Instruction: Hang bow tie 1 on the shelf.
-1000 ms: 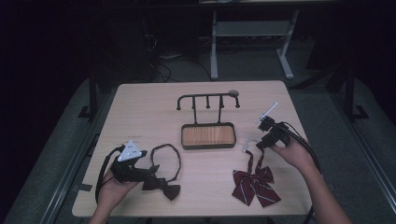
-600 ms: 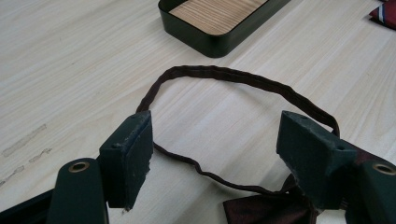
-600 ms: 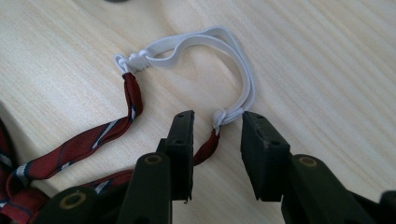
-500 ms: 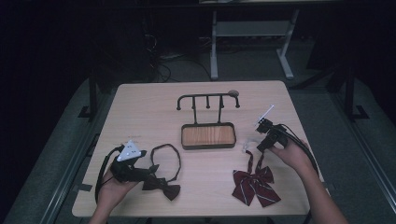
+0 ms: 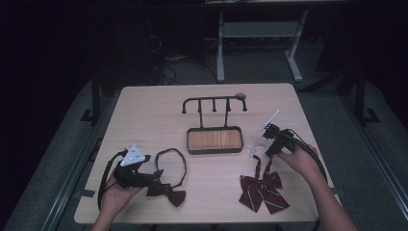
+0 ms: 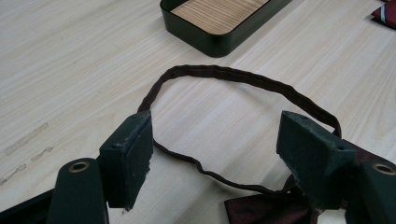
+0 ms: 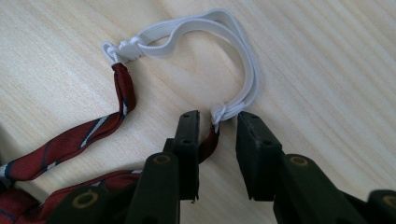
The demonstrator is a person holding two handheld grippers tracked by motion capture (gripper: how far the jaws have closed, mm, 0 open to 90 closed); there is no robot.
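A striped red bow tie (image 5: 262, 188) lies at the table's front right, and its white elastic (image 7: 233, 37) curls away over the wood. My right gripper (image 7: 217, 123) stands over the spot where the elastic joins the red strap (image 7: 208, 142). That strap end lies between the jaws, which have just been closing, and a gap still shows on both sides. At the front left, my left gripper (image 6: 215, 144) stands open above the neck loop (image 6: 219, 74) of a dark bow tie (image 5: 166, 191). Nothing is held.
A black tray with a wooden floor (image 5: 214, 150) stands mid-table, and a hook rack (image 5: 214, 100) rises behind it. The table's front edge runs close under both hands. Cables trail from each gripper.
The right hand has edged slightly down toward the red bow tie's strap. The left hand and both bow ties have stayed put.
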